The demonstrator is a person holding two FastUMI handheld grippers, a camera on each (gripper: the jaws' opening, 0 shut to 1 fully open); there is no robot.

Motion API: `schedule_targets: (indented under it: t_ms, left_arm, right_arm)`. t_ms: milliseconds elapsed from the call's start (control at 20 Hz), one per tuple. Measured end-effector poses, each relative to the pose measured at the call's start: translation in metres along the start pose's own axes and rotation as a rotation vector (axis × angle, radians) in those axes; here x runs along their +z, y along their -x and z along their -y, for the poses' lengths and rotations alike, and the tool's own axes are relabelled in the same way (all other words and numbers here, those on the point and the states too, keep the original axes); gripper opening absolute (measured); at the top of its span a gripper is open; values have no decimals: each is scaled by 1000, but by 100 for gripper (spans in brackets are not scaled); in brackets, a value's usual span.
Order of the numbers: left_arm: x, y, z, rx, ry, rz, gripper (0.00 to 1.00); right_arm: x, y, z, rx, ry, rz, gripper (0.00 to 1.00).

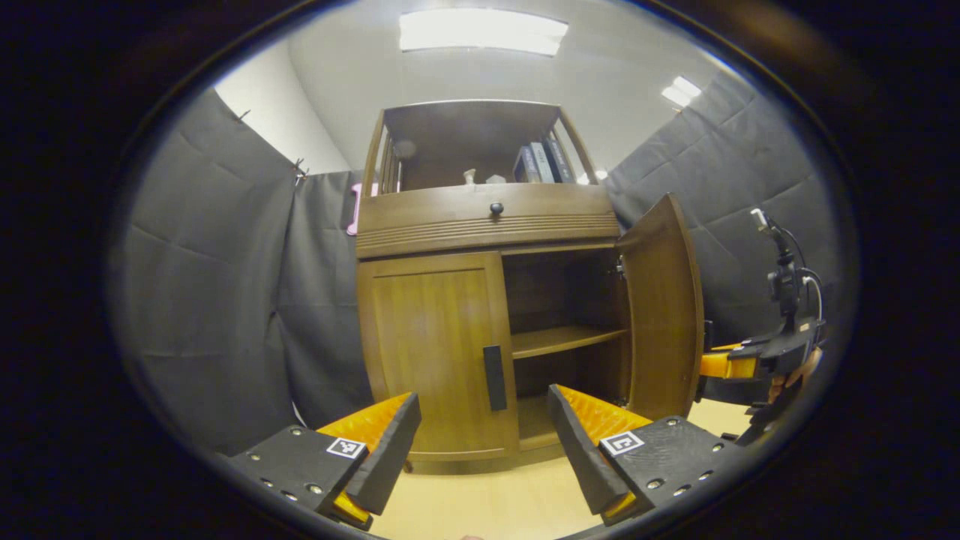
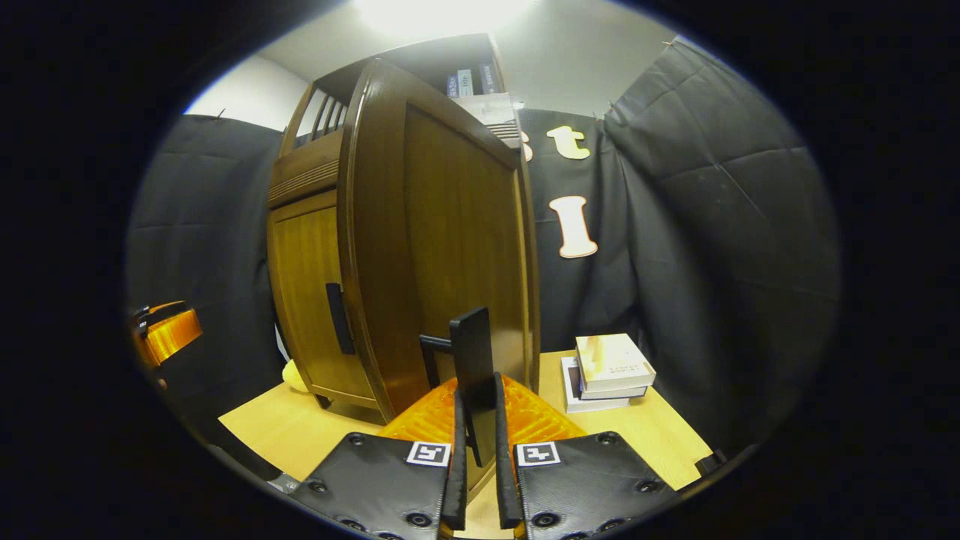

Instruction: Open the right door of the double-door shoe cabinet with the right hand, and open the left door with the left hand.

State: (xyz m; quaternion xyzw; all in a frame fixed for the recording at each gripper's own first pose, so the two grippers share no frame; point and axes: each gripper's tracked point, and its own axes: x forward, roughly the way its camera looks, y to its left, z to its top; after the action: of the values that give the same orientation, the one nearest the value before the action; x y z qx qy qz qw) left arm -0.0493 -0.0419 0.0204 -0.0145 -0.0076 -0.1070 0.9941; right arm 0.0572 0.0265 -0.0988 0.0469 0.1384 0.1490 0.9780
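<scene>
Right door (image 1: 664,307) stands swung wide, at 3 o'clock of the cabinet (image 1: 487,217) in the left gripper view. My right gripper (image 2: 477,420) is clamped on that door's black handle (image 2: 471,360), both fingers pressing its sides; it also shows at 3 o'clock in the left gripper view, beside the open door's edge.

Left door (image 1: 435,352) is shut. Its handle (image 1: 493,377) sits dead ahead at 12 o'clock of my left gripper (image 1: 484,442), whose fingers are spread wide with nothing between them, short of the handle.

I judge the right half done, the left not yet begun.

Risks as I see them:
- Handle is a thin vertical bar near the door's inner edge; coming in off-line, one finger could strike the panel and push the door tighter shut.
- Pulling straight back rather than along the hinge arc could slip the grip.
- If I hold the right handle while shifting, the right door could be dragged or the cabinet tugged on the table (image 2: 645,427).
- Books (image 2: 611,367) lie near the right door, at 2 o'clock of the right gripper.
</scene>
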Motion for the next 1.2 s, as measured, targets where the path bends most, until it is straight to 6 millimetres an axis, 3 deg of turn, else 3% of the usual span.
schedule_targets:
  t_ms: [200, 300, 450, 550, 600, 800, 1050, 1200]
  left_arm:
    - [-2, -7, 17, -19, -9, 3, 100]
    - [0, -18, 23, -28, -17, 6, 100]
    - [3, -36, 34, -46, -24, 16, 100]
    - [2, -47, 42, -61, -17, 20, 100]
    - [0, -55, 45, -70, -13, 22, 100]
    - [-5, -79, 55, -90, -16, 31, 100]
    - [-17, -110, 58, -99, -18, 28, 100]
    - [-25, -135, 53, -90, -16, 22, 100]
  right_arm:
    - [3, 4, 26, -24, 0, 3, 14]
    - [4, 7, 37, -38, 3, 13, 17]
    - [5, 13, 51, -55, 10, 21, 10]
    - [7, 22, 61, -85, 15, 38, 3]
    - [14, 26, 61, -97, 14, 44, 11]
    - [22, 49, 84, -164, 8, 75, 11]
    - [36, 83, 88, -201, 20, 113, 11]
    - [45, 102, 80, -213, 28, 132, 53]
